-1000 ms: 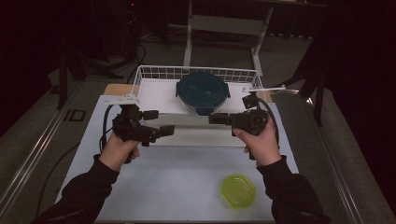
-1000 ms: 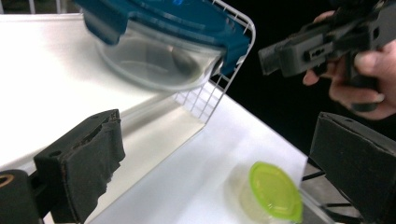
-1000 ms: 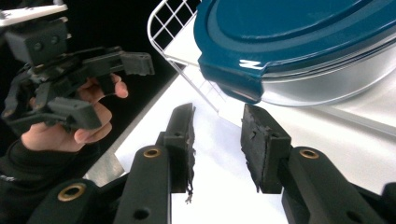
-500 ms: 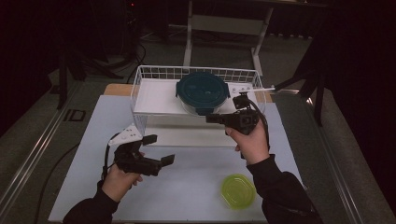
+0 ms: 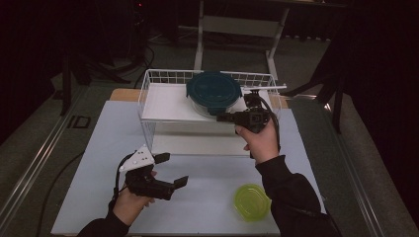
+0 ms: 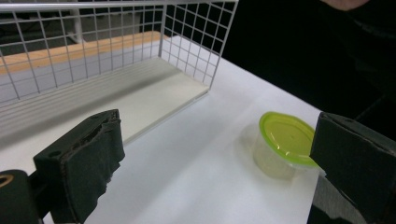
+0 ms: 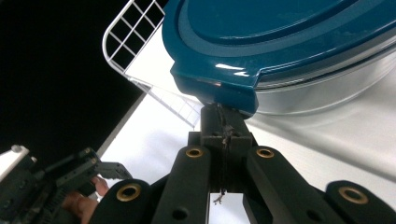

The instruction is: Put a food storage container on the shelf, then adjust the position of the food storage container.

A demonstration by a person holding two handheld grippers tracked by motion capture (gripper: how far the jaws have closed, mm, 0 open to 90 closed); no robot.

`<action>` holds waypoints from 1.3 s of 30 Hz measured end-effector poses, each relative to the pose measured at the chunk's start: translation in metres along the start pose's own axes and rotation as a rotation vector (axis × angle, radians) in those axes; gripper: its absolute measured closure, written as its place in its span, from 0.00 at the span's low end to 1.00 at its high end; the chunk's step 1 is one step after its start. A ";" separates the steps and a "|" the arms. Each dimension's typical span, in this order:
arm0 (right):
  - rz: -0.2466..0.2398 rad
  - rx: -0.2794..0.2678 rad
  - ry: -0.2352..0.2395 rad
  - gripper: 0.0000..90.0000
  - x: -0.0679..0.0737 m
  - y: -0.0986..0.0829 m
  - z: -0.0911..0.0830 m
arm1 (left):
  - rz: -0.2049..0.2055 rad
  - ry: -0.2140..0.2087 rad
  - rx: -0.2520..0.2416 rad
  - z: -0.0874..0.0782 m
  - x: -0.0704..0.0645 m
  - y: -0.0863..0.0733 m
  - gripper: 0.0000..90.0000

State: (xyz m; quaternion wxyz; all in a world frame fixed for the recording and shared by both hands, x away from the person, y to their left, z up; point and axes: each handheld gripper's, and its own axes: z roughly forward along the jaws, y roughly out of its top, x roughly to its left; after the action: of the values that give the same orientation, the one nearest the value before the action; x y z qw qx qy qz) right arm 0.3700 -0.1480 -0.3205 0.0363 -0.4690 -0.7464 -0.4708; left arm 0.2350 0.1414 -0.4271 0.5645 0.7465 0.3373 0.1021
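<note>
Right tool (image 5: 222, 117): raised at the front right of the wire basket, its jaws pressed together with only a thin seam between them in the right gripper view; their tips sit under the edge tab of the teal lid (image 7: 280, 42), whether touching it I cannot tell.
Left tool (image 5: 173, 170): low over the near left of the tabletop, jaws spread wide and holding nothing; in the left gripper view the small tub lies between and beyond them, well apart from both pads.
Teal-lidded container (image 5: 214, 94): clear round bowl with a dark teal lid, standing on the raised white shelf inside the basket, toward its right half.
Wire basket (image 5: 148, 96): white grid walls, at the far middle of the tabletop; its open front faces the person, with a white floor panel (image 6: 140, 93) under the shelf.
Small tub (image 5: 252, 201): translucent, with a yellow-green lid, on the near right of the tabletop, just beside the person's right sleeve (image 5: 291, 192) and apart from the basket.
Tabletop (image 5: 207, 197): white sheet over a wooden board whose edge shows behind the basket.
In the way: the basket's front corner wires stand close to the right tool's jaws; nothing lies between the left tool and the small tub.
Surroundings: dark floor, a metal rail at the left, the legs of a grey stand beyond the basket.
Writing: a dark mark on the floor strip at the left, too small to read; no label legible on lid or tub.
</note>
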 end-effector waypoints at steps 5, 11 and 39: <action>0.002 -0.002 -0.015 0.99 -0.002 0.006 0.004 | 0.005 0.005 0.006 0.002 0.003 -0.005 0.02; -0.009 0.010 -0.010 0.98 0.000 0.008 0.009 | 0.017 0.007 0.009 0.002 0.002 -0.008 0.02; -0.282 -0.195 0.136 0.15 -0.009 -0.085 -0.056 | 0.072 -0.043 -0.020 -0.007 0.004 -0.037 0.03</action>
State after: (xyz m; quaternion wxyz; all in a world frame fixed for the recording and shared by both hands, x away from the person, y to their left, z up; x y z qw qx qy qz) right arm 0.2909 -0.2049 -0.3513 -0.0252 -0.3283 -0.7512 -0.5722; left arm 0.2199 0.1538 -0.4596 0.5750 0.7545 0.2969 0.1097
